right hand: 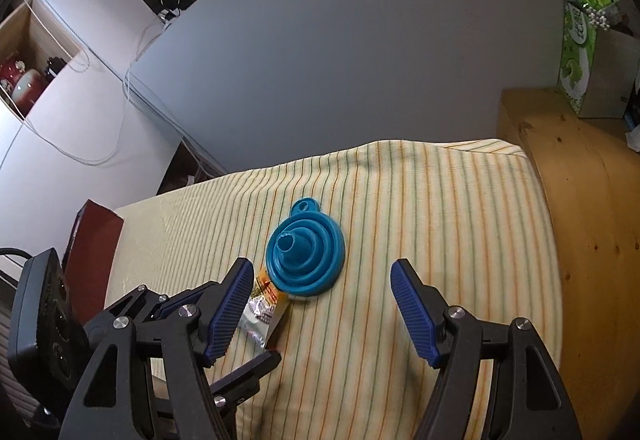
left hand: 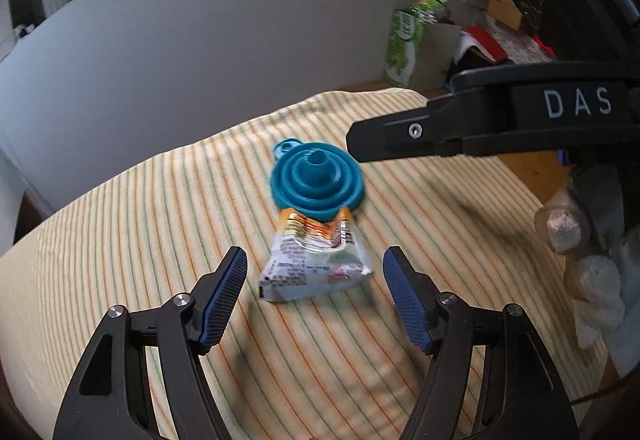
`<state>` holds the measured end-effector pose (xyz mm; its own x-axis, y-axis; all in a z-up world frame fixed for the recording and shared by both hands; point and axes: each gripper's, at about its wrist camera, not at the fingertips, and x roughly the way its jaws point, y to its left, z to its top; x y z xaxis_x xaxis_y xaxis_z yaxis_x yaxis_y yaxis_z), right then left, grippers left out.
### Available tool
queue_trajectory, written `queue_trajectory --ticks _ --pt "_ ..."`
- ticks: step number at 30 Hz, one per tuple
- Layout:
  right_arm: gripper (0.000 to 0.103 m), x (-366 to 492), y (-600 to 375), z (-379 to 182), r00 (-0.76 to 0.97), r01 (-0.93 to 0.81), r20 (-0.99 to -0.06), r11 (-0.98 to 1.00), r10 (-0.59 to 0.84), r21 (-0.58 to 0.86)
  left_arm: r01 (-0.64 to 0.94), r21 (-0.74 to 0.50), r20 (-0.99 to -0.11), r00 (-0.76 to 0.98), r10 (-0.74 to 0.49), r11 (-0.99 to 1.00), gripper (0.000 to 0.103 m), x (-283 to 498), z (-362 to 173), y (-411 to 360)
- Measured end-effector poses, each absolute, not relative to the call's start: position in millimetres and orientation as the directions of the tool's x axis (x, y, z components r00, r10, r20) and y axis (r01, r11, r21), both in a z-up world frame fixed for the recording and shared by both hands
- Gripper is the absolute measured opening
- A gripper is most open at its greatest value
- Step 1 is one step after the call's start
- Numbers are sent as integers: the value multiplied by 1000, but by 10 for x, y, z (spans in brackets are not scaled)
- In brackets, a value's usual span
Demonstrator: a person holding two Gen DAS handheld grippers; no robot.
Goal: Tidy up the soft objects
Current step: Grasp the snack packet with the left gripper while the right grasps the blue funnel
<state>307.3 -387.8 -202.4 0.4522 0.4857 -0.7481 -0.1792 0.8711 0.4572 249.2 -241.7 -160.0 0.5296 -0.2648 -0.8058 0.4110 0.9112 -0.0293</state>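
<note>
A blue collapsible silicone funnel (left hand: 316,180) lies mouth down on the striped cloth (left hand: 140,224), its rim resting on the top of a crinkled silver and orange packet (left hand: 316,264). My left gripper (left hand: 315,264) is open, its blue pads on either side of the packet and just above it. My right gripper (right hand: 322,280) is open and empty, hovering just short of the funnel (right hand: 306,252). The packet (right hand: 262,310) shows partly behind the right gripper's left finger. The right gripper's body also shows in the left wrist view (left hand: 480,124), above and right of the funnel.
A grey board (right hand: 360,60) stands behind the cloth. A wooden surface (right hand: 580,200) lies to the right with a green and white carton (right hand: 576,52) on it. A dark red box (right hand: 92,252) sits off the cloth's left edge.
</note>
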Motion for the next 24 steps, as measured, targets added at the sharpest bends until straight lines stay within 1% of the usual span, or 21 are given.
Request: queue_trajectory --ticks 8,9,11,21,22,24 --pt "67 3208 -3765 -2128 438 -184 -763 878 475 441 373 -40 -809 532 -249 927 70 2573 -1671 -2317" --pt "67 3222 -3749 -2142 436 -186 -766 880 473 438 371 -49 -811 528 -254 927 68 2572 -1681 -2297" --pt "68 3244 -3720 -2170 432 -190 -770 882 469 430 352 -66 -815 521 -255 933 61 2593 -1690 -2223" --pt "67 3350 -3494 -2214 450 -229 -803 919 392 320 357 -69 -816 517 -259 932 60 2621 -1699 -2210" --pt "67 3346 -3471 -2215 453 -235 -804 922 385 308 356 -74 -815 517 -262 932 59 2622 -1698 -2201" --pt "59 3332 -3443 -2217 458 -245 -808 926 370 286 354 -78 -814 518 -265 932 58 2621 -1695 -2180"
